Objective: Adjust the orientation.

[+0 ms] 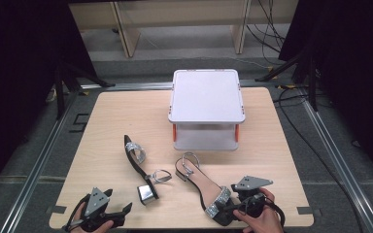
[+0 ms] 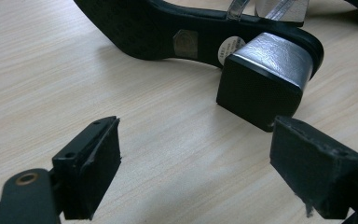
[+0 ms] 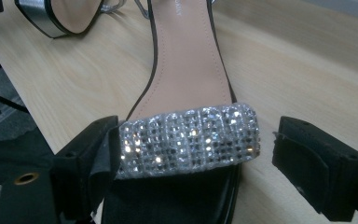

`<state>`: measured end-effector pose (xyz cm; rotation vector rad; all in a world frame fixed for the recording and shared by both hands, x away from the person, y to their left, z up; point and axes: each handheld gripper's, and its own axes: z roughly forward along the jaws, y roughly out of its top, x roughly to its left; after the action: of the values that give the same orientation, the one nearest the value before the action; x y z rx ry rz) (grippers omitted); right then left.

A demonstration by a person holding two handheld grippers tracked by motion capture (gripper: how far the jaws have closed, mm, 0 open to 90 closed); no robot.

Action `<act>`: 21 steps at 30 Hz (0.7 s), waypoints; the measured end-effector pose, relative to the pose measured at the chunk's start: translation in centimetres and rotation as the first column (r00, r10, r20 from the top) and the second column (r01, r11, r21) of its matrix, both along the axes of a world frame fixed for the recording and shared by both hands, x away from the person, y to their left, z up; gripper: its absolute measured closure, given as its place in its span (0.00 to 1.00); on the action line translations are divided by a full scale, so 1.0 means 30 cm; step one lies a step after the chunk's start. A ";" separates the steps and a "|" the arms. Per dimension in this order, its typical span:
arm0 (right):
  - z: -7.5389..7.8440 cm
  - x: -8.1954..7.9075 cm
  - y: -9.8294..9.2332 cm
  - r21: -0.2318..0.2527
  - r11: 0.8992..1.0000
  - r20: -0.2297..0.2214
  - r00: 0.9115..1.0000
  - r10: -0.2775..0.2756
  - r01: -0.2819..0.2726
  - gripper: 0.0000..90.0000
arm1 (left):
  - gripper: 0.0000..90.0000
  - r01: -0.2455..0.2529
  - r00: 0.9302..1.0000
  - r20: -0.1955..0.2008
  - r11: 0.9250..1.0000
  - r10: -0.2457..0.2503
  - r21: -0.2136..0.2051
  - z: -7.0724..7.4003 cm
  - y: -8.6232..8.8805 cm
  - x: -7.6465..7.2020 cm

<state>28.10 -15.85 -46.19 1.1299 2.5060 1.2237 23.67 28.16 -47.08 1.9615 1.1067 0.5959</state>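
Sandals, two, lie on the wooden surface (image 1: 107, 116) in the high view: an upright sandal (image 1: 203, 189) at 5 o'clock from centre, pink insole up, its rhinestone strap (image 1: 217, 200) toward the near edge; and a tipped sandal (image 1: 140, 167) at 7 o'clock, on its side with its silver block heel (image 1: 146, 192) nearest the person. A white two-tier stand (image 1: 207, 109) sits at 12 o'clock. Right gripper (image 3: 193, 156), held in a hand (image 1: 260, 218), is wide open, jaws either side of the strap; the left-hand jaw is touching or just beside the strap's end, the other apart. Left gripper (image 2: 196, 161) is wide open and holds nothing, with the block heel (image 2: 263, 81) just beyond its jaws.
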 end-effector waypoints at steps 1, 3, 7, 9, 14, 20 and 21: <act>-0.006 -0.004 0.008 0.011 1.000 -0.030 1.000 -0.010 0.010 0.17 | 0.18 0.010 1.000 -0.001 0.999 -0.010 0.031 -0.001 0.005 0.004; -0.011 -0.006 0.015 0.019 1.000 -0.043 0.999 -0.013 0.014 0.16 | 0.18 0.001 1.000 -0.004 1.000 -0.001 -0.005 -0.005 -0.004 0.001; -0.015 -0.018 0.041 -0.027 0.998 -0.017 0.999 -0.049 0.048 0.13 | 0.18 0.001 1.000 0.003 1.000 -0.001 -0.002 -0.002 -0.003 0.000; -0.018 -0.018 0.046 -0.034 0.999 -0.004 0.999 -0.038 0.038 0.12 | 0.18 0.002 1.000 -0.001 1.000 -0.002 0.001 -0.003 -0.003 0.000; -0.024 -0.005 0.034 -0.027 0.998 -0.014 0.999 -0.048 0.047 0.22 | 0.18 0.000 1.000 0.002 1.000 0.000 -0.003 -0.002 -0.005 0.000; -0.011 0.011 0.038 -0.095 0.995 -0.015 1.000 -0.010 0.008 0.33 | 0.18 0.000 1.000 0.000 1.000 0.000 -0.002 -0.002 -0.005 -0.001; -0.003 0.026 0.032 -0.109 0.994 -0.015 1.000 0.021 -0.023 0.36 | 0.18 0.003 1.000 -0.001 1.000 -0.003 0.000 -0.003 -0.006 -0.001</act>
<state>28.87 -14.88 -46.29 1.0916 2.5668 1.0731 23.66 27.99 -47.17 1.9627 1.1045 0.5936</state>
